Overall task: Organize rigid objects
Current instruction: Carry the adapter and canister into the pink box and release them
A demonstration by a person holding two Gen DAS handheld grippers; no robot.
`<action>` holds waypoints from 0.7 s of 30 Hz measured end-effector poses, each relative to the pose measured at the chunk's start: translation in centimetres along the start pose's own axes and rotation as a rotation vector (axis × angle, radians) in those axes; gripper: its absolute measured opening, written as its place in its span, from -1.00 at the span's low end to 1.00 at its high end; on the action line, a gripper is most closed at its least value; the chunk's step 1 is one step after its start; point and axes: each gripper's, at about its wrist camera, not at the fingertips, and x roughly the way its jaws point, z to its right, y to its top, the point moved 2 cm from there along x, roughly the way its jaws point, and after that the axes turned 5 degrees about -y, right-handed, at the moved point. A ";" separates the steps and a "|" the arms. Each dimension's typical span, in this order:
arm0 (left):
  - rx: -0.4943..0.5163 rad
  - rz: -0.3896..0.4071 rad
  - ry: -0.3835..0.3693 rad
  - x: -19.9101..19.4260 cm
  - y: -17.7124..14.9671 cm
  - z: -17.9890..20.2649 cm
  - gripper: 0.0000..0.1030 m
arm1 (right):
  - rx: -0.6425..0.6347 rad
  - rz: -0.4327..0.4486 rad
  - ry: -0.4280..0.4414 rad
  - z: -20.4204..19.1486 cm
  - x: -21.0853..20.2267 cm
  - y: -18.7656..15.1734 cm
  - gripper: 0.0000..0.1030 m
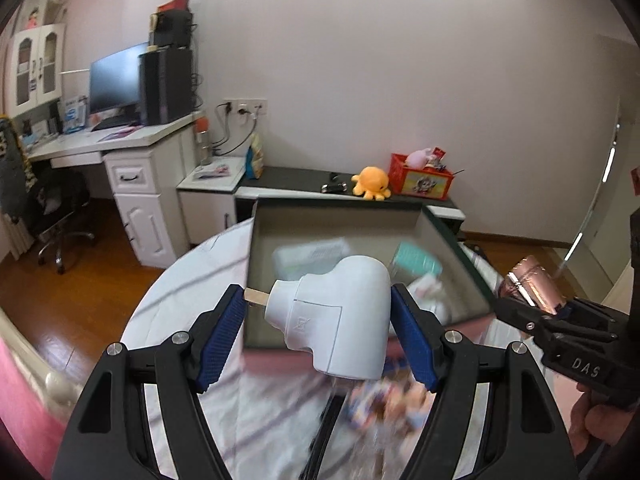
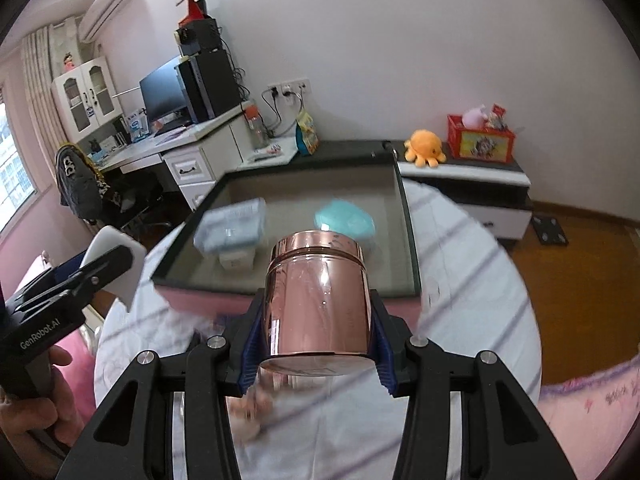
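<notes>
My left gripper [image 1: 318, 320] is shut on a white plug adapter [image 1: 340, 320] and holds it above the near edge of a dark open box [image 1: 336, 210]. My right gripper [image 2: 316, 332] is shut on a shiny copper tin [image 2: 318, 300] and holds it upright above the near rim of the same box [image 2: 412, 248]. The copper tin [image 1: 536, 284] and right gripper show at the right of the left wrist view. The adapter [image 2: 120, 264] shows at the left of the right wrist view. A pale blue pack [image 2: 232, 228] and a teal item [image 2: 346, 220] lie blurred inside the box.
The box rests on a round table with a white striped cloth [image 2: 472, 280]. Blurred colourful items [image 1: 384, 400] lie on the cloth under the left gripper. A low cabinet [image 1: 304, 184] behind holds an orange plush octopus [image 1: 372, 182] and a red crate [image 1: 422, 178]. A desk [image 1: 120, 136] stands left.
</notes>
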 end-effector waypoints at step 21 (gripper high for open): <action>0.013 -0.227 0.058 21.6 8.1 -1.3 0.44 | 0.041 -0.216 -0.022 1.6 19.2 9.1 -0.07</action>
